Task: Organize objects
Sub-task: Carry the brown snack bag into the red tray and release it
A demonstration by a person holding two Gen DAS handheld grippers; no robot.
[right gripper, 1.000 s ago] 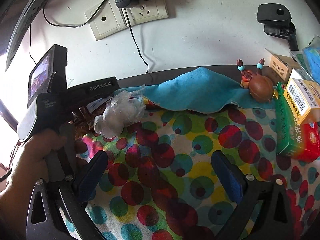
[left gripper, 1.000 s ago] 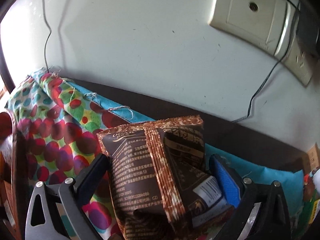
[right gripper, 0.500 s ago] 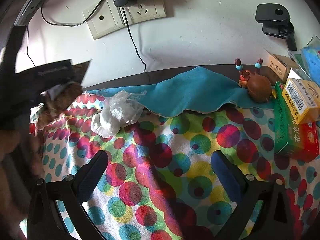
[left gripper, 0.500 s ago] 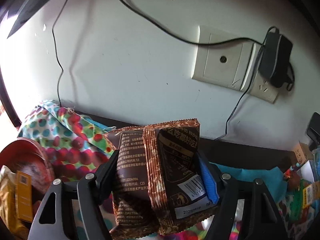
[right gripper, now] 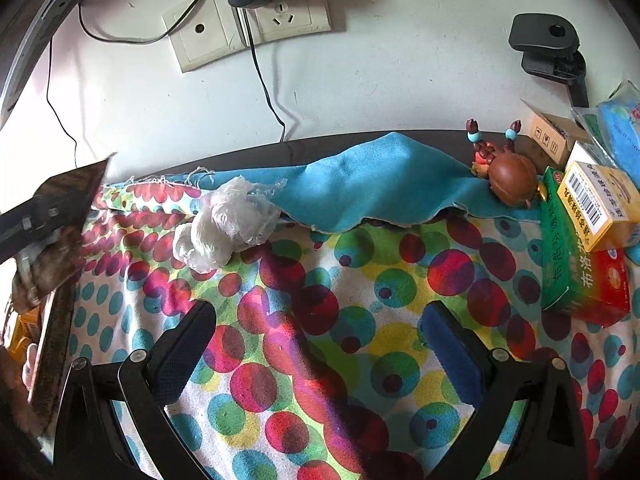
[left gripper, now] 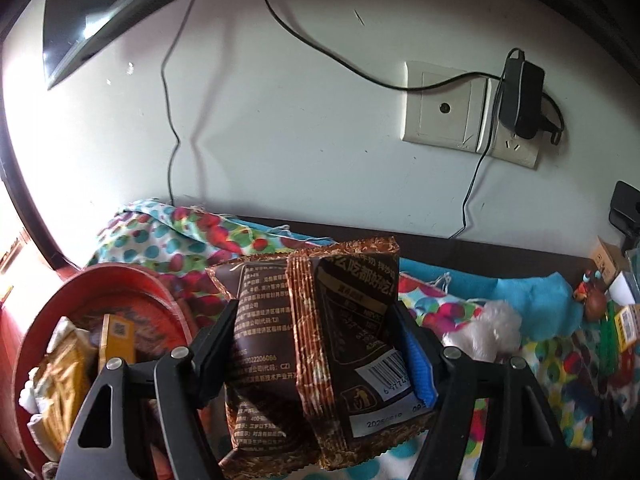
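Red bowl (left gripper: 120, 292) left of packet (left gripper: 316, 344), crumpled plastic (left gripper: 492, 334) right.

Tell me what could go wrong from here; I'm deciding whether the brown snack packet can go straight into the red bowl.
1. The left gripper pinches the brown snack packet across its soft, crumpled middle, so it may slip or twist out.
2. The red bowl already holds yellow packets, so the packet might perch on top and slide off.
3. The crumpled plastic bag lies loose on the spotted cloth and could get swept along.
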